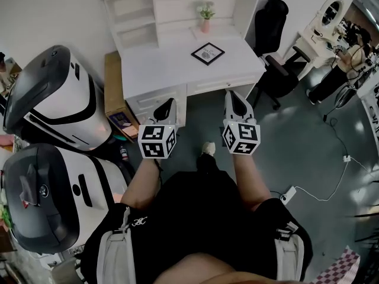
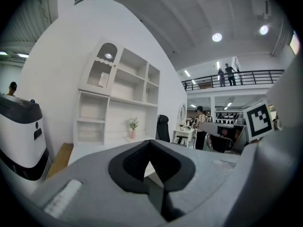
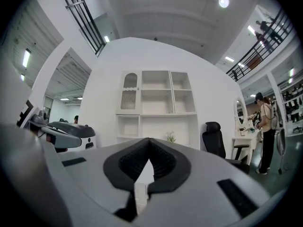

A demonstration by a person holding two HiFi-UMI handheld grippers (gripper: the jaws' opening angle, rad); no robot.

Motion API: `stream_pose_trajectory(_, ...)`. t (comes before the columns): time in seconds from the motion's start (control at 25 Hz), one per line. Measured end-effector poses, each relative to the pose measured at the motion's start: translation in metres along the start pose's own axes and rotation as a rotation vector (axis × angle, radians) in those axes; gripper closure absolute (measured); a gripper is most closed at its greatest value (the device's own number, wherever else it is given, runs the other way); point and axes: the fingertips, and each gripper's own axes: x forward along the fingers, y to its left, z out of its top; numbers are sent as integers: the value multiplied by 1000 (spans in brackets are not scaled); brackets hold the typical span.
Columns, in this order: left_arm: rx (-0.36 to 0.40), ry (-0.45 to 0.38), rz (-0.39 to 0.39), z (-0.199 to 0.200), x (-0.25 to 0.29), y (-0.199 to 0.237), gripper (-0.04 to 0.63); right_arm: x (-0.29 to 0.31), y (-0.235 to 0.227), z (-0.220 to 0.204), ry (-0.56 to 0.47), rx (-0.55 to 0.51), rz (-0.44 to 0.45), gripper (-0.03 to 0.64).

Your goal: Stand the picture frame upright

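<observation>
A black picture frame (image 1: 207, 53) lies flat on the white desk (image 1: 172, 70), right of its middle. Behind it stands a pink vase with a small plant (image 1: 205, 15). My left gripper (image 1: 168, 107) is shut and empty, short of the desk's front edge. To its right my right gripper (image 1: 236, 102) is likewise shut with nothing in it, a little nearer the frame. The left gripper view shows the shut jaws, the shelf unit (image 2: 118, 103) and the plant (image 2: 133, 126); the frame is hidden there. In the right gripper view the plant (image 3: 170, 137) peeks over the shut jaws.
A black office chair (image 1: 273, 40) stands right of the desk, with a white dressing table and oval mirror (image 1: 327, 18) beyond. Two large white-and-black machines (image 1: 53, 99) fill the left. A wooden side cabinet (image 1: 113, 90) adjoins the desk. A white cable and plug (image 1: 331, 176) lie on the floor.
</observation>
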Motion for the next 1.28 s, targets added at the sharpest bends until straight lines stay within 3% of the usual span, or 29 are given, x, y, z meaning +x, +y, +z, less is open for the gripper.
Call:
stream_pose_trajectory(0.4,22,16,9,8,107,25,580,103,-54,-19,9,-18,-8,617)
stream_pose_trajectory(1.0,16,42,47,57,346,55,580,320,-185,-29,65,40,50,617)
stream_pose_trajectory(1.28,26,64,45,66,415,61,580,376,-222,-36,90,70,57,617)
